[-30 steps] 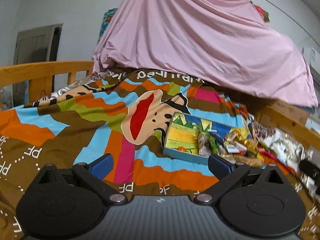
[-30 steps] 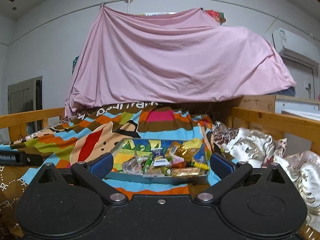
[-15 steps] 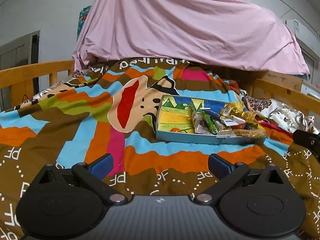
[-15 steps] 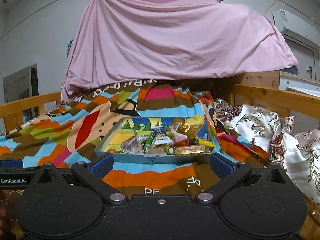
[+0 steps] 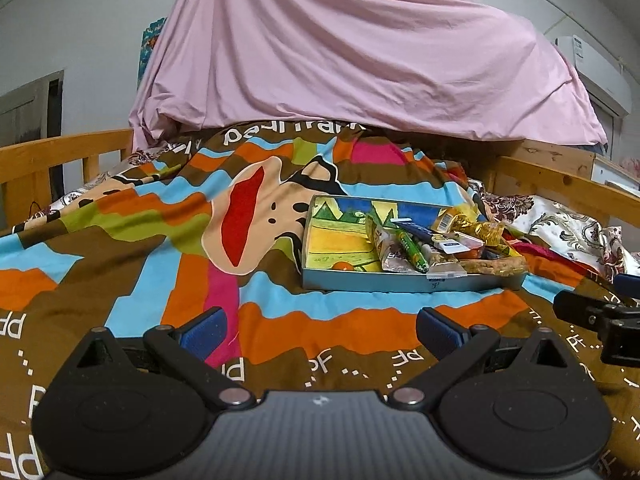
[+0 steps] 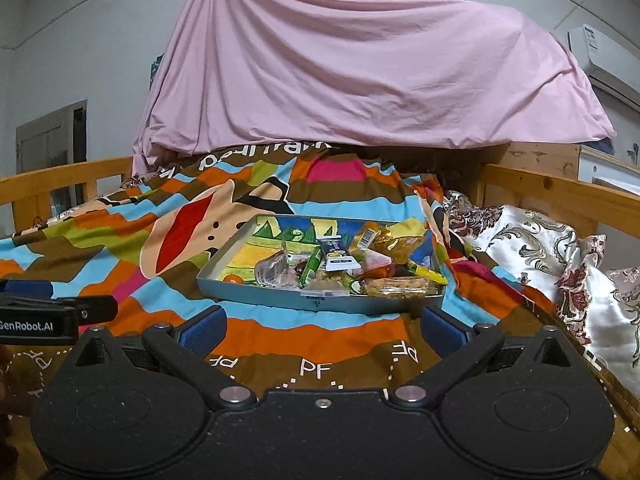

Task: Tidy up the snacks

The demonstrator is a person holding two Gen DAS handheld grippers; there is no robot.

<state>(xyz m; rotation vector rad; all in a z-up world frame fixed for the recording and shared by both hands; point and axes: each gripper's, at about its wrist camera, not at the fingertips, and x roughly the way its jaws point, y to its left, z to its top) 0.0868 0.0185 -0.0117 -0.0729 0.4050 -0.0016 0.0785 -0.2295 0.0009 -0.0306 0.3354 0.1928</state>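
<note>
Left gripper (image 5: 318, 330) and right gripper (image 6: 324, 326): fingers spread wide, nothing held, both low over the near part of the striped blanket (image 5: 152, 248). Shallow tray (image 6: 316, 300) flat on the blanket ahead of both grippers, towards the right side rail of the bed (image 6: 560, 192); snacks (image 6: 372, 264) piled in its right half, left half mostly bare, a green stick pack (image 5: 412, 250) lying among them. Pink sheet (image 6: 360, 72) draped across the far end.
</note>
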